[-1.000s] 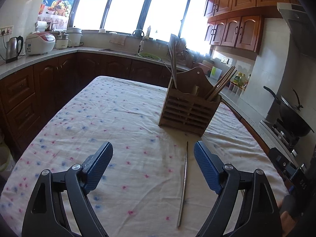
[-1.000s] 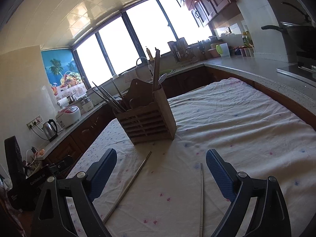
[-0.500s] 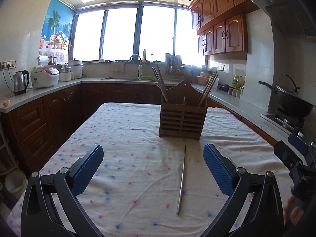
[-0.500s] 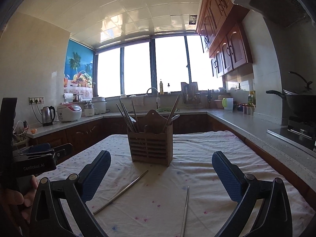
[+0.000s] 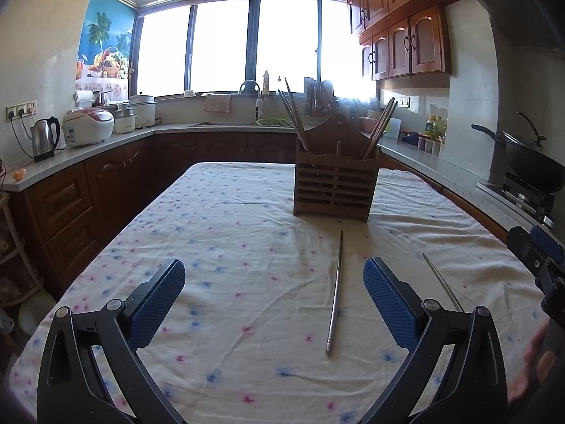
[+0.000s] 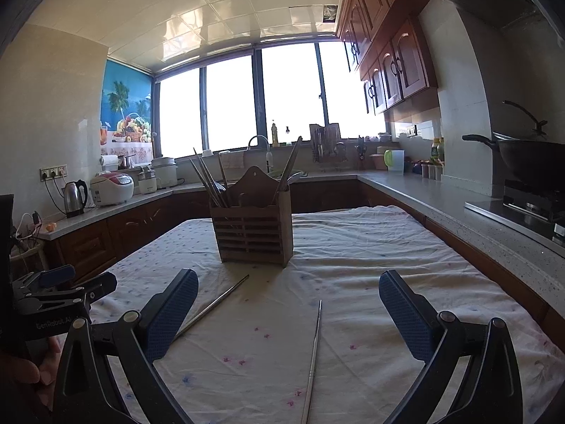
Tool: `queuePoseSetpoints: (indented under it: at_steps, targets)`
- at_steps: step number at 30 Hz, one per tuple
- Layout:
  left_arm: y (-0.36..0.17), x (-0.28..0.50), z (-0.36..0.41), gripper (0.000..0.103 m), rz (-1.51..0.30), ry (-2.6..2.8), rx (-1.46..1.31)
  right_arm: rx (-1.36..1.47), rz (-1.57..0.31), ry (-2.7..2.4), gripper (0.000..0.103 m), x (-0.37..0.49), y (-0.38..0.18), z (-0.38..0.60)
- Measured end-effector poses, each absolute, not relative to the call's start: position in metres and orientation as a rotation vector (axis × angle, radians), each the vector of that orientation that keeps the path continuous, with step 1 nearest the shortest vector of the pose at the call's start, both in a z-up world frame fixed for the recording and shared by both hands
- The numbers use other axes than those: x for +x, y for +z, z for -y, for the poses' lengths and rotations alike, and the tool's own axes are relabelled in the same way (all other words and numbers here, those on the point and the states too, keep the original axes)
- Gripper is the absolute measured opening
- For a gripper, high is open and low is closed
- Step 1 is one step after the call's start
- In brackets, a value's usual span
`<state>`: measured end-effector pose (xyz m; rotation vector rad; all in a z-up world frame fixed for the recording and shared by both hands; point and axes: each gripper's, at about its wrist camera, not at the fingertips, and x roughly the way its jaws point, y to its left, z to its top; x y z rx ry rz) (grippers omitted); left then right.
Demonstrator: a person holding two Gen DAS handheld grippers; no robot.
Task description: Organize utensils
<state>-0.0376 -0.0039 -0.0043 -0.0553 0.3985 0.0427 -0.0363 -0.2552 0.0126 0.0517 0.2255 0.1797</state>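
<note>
I log one cloth-covered counter. Wooden utensil holder, chopsticks upright inside, at twelve o'clock. Left gripper and right gripper: jaws released, nothing held. Two metal chopsticks flat on the cloth: one at one o'clock from my left gripper, the other centred before my right.

Daylight is pouring in through the window, which is blowing out to pure white in both views. The ceiling is reflecting glare patches. The holder is standing backlit and is throwing a soft shadow toward the cameras across the tabletop. Fisheye distortion is bending cabinets and counters at the edges; corners are vignetting to black. Focus is holding sharp, with no motion blur showing.
</note>
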Motion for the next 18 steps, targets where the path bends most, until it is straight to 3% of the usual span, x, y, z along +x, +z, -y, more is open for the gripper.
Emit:
queuePoseSetpoints:
  at_steps: [18]
  targets:
    - [-0.0042,-0.0388,0.0055,0.103,-0.390,0.056,-0.047,0.036,-0.233,0.181,0.103,-0.0361,0.0089,0.2531]
